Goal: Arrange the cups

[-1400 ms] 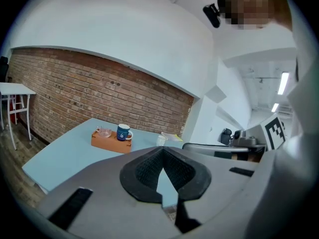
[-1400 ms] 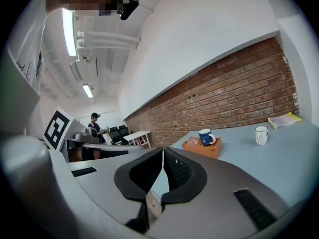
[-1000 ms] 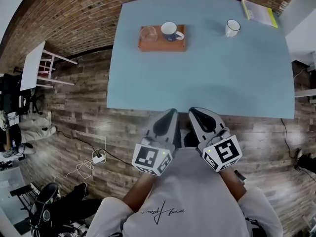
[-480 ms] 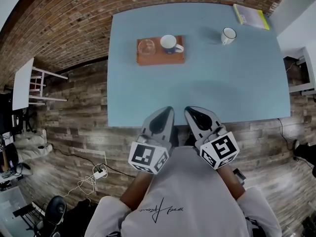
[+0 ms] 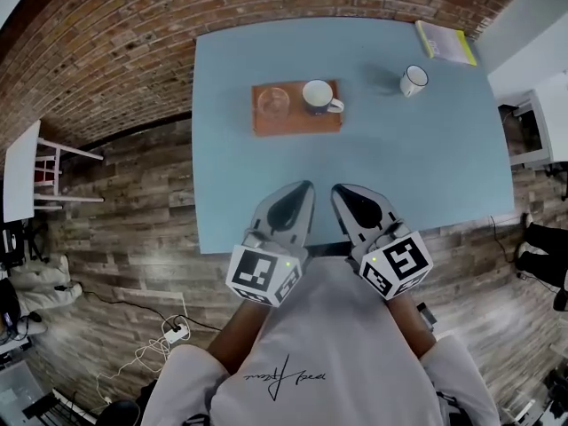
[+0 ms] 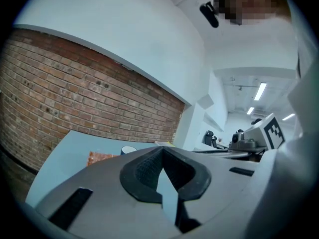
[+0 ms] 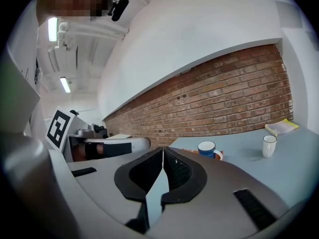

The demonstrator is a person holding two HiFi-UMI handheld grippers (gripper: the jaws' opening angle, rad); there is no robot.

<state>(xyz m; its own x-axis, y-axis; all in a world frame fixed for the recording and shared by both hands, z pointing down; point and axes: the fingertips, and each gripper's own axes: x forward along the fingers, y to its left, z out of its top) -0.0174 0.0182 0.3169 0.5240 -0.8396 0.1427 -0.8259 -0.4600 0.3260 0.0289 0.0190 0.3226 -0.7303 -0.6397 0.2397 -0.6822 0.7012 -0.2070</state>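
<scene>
An orange tray [image 5: 296, 122] lies on the far half of the light blue table [image 5: 355, 176]. On it stand a clear glass [image 5: 273, 101] at the left and a blue mug [image 5: 318, 96] [image 7: 207, 149] at the right. A white mug [image 5: 413, 80] [image 7: 269, 145] stands apart on the table, to the right of the tray. My left gripper [image 5: 306, 186] and right gripper [image 5: 337, 189] are side by side over the table's near edge, well short of the cups. Both are shut and hold nothing. In the left gripper view the tray [image 6: 102, 158] and the blue mug's rim [image 6: 128, 150] peek over the jaws.
A yellow-edged book [image 5: 446, 42] lies at the table's far right corner. A brick wall [image 5: 106, 34] runs behind and left of the table. White furniture [image 5: 541, 105] stands to the right, and a white table [image 5: 27, 167] stands on the wooden floor at the left.
Both grippers have come forward from before the table's edge to over its near edge. The table and cups now sit closer and lower in the head view.
</scene>
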